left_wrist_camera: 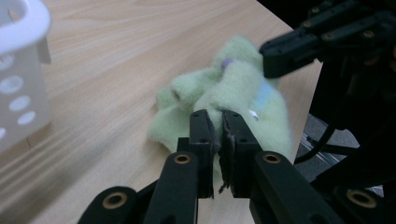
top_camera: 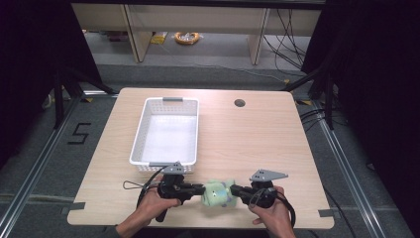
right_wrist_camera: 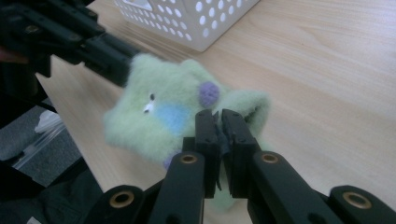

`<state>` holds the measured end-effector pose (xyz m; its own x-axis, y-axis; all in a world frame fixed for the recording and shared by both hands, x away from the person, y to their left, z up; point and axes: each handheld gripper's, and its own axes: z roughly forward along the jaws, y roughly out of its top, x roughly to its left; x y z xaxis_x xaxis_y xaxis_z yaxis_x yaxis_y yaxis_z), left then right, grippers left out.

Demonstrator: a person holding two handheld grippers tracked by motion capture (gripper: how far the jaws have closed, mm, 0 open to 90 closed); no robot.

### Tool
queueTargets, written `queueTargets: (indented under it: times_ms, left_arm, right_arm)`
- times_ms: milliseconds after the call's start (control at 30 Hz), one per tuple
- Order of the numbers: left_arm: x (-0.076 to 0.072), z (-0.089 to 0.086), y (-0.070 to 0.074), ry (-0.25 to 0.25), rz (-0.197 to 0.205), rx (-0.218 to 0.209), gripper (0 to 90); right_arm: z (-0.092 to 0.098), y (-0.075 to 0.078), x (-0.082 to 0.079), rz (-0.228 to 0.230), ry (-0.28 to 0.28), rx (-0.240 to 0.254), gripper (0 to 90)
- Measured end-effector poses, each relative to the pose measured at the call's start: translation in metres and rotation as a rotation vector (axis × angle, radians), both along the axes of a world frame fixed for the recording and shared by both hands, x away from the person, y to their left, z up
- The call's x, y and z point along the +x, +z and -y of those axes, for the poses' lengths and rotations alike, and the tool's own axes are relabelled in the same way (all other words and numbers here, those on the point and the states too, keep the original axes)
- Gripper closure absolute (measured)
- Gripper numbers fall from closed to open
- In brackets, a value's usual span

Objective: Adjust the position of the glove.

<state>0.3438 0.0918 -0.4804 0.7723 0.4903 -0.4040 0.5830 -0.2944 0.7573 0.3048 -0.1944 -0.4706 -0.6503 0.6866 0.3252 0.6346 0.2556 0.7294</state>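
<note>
Low in the high view, both hands point their grippers inward: the left gripper (top_camera: 198, 189) and right gripper (top_camera: 234, 189) each pinch a side of the fuzzy green plush toy (top_camera: 216, 193), jaws nearly closed on its fleece. A perforated white plastic basket (top_camera: 189, 130) sits above on the pale woodgrain table (top_camera: 257, 139); grey floor surrounds it.

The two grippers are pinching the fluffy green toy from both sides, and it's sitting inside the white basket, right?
Not quite. The fluffy green toy isn't inside the white basket; it is on the table, in front of the basket. The high view shows it. The rest is right: the left gripper and the right gripper pinch it from both sides.
</note>
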Motion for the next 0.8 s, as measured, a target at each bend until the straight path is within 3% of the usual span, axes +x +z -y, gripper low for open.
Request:
queueTargets:
  times_ms: [33,67,100,133,167,200,233,267,333,367,400,433,467,600,633,667,700,767,800]
  left_arm:
    - [0.002,0.001,0.001,0.008,0.006,0.006,83.2]
    - [0.004,0.002,0.000,0.011,0.010,0.000,83.3]
    - [0.007,0.002,0.001,-0.003,0.004,0.009,83.3]
    - [0.008,0.004,0.000,0.004,0.000,0.008,83.3]
    - [0.010,0.004,0.000,0.000,0.002,0.016,83.3]
    - [0.011,0.006,-0.001,0.002,0.000,0.017,83.3]
    - [0.011,0.008,-0.002,0.009,-0.001,0.023,83.3]
    - [0.012,0.009,-0.004,0.006,0.002,0.024,83.3]
    - [0.013,0.010,-0.007,0.014,-0.003,0.025,83.2]
    - [0.013,0.009,-0.007,0.011,-0.009,0.035,83.2]
    - [0.014,0.008,-0.009,0.010,-0.007,0.027,83.1]
    - [0.014,0.007,-0.010,0.014,-0.012,0.034,83.0]
    - [0.014,0.008,-0.011,0.026,-0.014,0.036,82.7]
    - [0.015,0.007,-0.018,0.021,-0.027,0.048,82.1]
    - [0.015,0.007,-0.018,0.019,-0.022,0.052,81.8]
    - [0.013,0.007,-0.018,0.027,-0.022,0.052,81.3]
    - [0.012,0.005,-0.017,0.025,-0.021,0.055,80.4]
    - [0.009,0.002,-0.015,0.028,-0.033,0.049,75.4]
    - [0.008,-0.001,-0.013,0.025,-0.031,0.046,71.7]
  right_arm:
    - [0.002,-0.002,-0.002,0.033,0.009,-0.015,85.8]
    - [-0.001,-0.003,-0.007,-0.005,-0.010,0.019,85.9]
    - [0.001,-0.005,-0.007,0.030,0.009,0.008,85.9]
    - [0.000,-0.006,-0.011,0.032,0.002,0.011,85.8]
    - [-0.002,-0.007,-0.015,-0.006,-0.010,0.026,85.8]
    - [-0.001,-0.009,-0.013,0.018,0.015,0.015,85.8]
    - [-0.001,-0.009,-0.014,0.024,-0.003,-0.008,85.7]
    - [-0.003,-0.010,-0.015,0.007,-0.018,0.005,85.7]
    - [-0.001,-0.013,-0.011,0.026,-0.001,-0.014,85.6]
    - [-0.001,-0.014,-0.012,-0.002,-0.007,-0.018,85.5]
    - [-0.001,-0.017,-0.009,0.018,0.009,-0.016,85.4]
    - [-0.002,-0.016,-0.012,-0.020,-0.019,-0.030,85.3]
    - [0.000,-0.020,-0.008,0.006,0.004,-0.030,85.1]
    - [0.002,-0.023,-0.008,-0.024,-0.026,-0.020,83.5]
    - [0.003,-0.025,-0.006,-0.012,-0.004,-0.030,82.8]
    - [0.003,-0.024,-0.008,-0.026,-0.022,-0.038,82.0]
    - [0.004,-0.025,-0.006,-0.007,-0.015,-0.050,80.7]
    - [0.005,-0.025,-0.006,0.002,-0.014,-0.037,76.0]
    - [0.004,-0.022,-0.009,-0.036,-0.042,-0.041,71.7]
